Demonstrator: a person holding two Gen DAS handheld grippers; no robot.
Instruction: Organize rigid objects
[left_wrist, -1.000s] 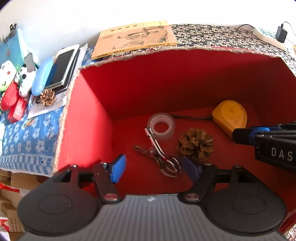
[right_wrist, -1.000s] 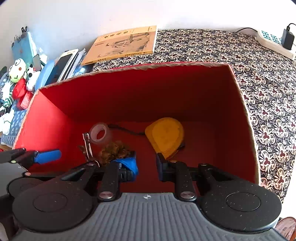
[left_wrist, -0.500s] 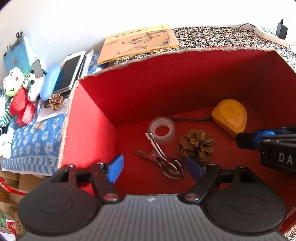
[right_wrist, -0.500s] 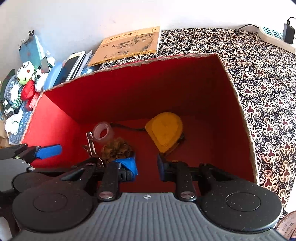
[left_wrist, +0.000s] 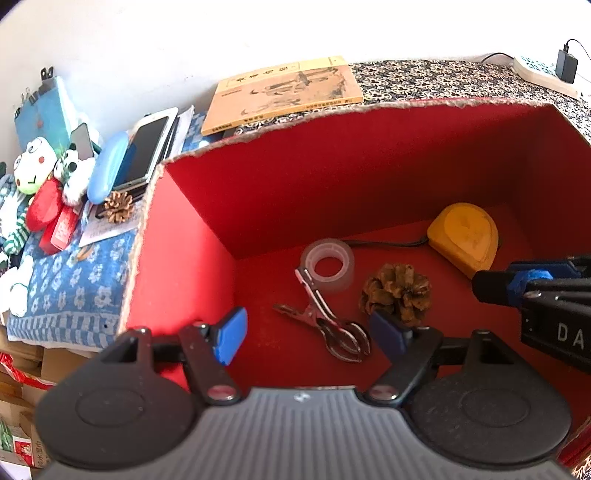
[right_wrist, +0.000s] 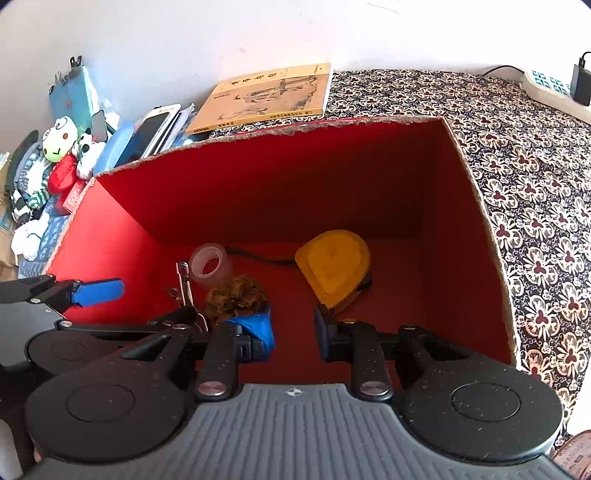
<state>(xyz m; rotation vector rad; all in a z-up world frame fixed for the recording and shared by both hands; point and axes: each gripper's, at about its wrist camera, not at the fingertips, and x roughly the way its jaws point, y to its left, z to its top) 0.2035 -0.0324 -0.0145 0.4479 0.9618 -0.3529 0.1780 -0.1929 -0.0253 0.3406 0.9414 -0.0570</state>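
I see red box (left_wrist: 192, 236) on desk: tape measure (left_wrist: 461, 236) far right, pinecone (left_wrist: 397, 290), tape roll (left_wrist: 327, 264), clip (left_wrist: 325, 314) inside. Second pinecone (left_wrist: 118, 206) outside, far left, nearer my left hand-held gripper (left_wrist: 308, 330), spread wide, empty. Right hand-held gripper (right_wrist: 293, 326) parted narrower, empty.

Your right gripper (right_wrist: 291, 328) hangs over the red box (right_wrist: 469, 236) with its jaws apart and nothing between them. On the box floor lie a yellow tape measure (right_wrist: 334, 266), a pine cone (right_wrist: 236, 297), a clear tape roll (right_wrist: 208, 262) and a metal clip (right_wrist: 183, 282). Your left gripper's blue fingertip (right_wrist: 98, 291) shows at the box's left wall.
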